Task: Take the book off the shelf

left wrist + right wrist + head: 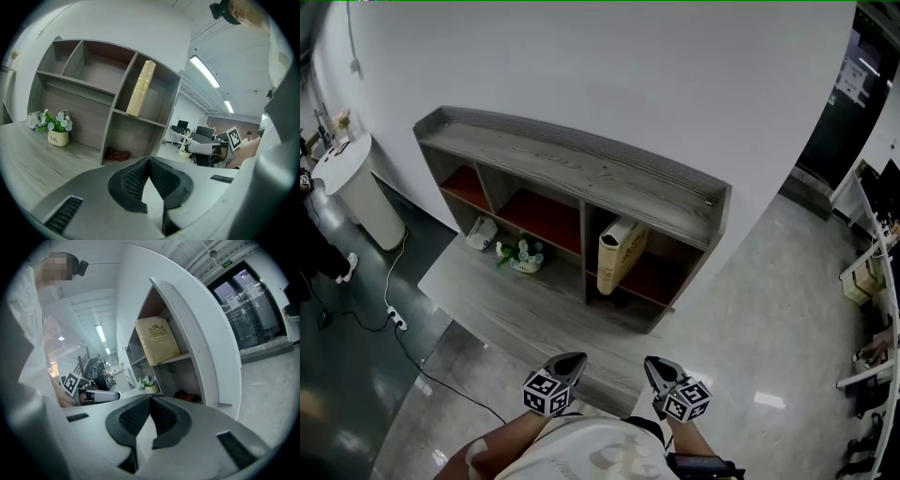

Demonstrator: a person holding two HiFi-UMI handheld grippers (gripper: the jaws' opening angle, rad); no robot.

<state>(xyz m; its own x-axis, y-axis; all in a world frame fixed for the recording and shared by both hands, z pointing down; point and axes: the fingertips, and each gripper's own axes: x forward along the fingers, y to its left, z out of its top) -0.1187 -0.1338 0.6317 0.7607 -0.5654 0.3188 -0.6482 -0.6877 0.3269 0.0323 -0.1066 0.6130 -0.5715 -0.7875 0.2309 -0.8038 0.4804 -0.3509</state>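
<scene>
A tan book (621, 255) stands leaning in the right compartment of a grey wooden shelf unit (572, 173). It shows as a pale spine (141, 88) in the left gripper view and as a cover with a gold crest (157, 340) in the right gripper view. My left gripper (573, 362) and right gripper (655, 367) are held low near my body, well short of the shelf. Both are shut with nothing between the jaws (148, 159) (150, 397).
A small pot of flowers (521, 255) and a white object (481, 233) sit on the shelf's low platform. A red thing (118, 154) lies under the book's compartment. A white bin (358, 190) and floor cable stand left; desks (872, 272) stand right.
</scene>
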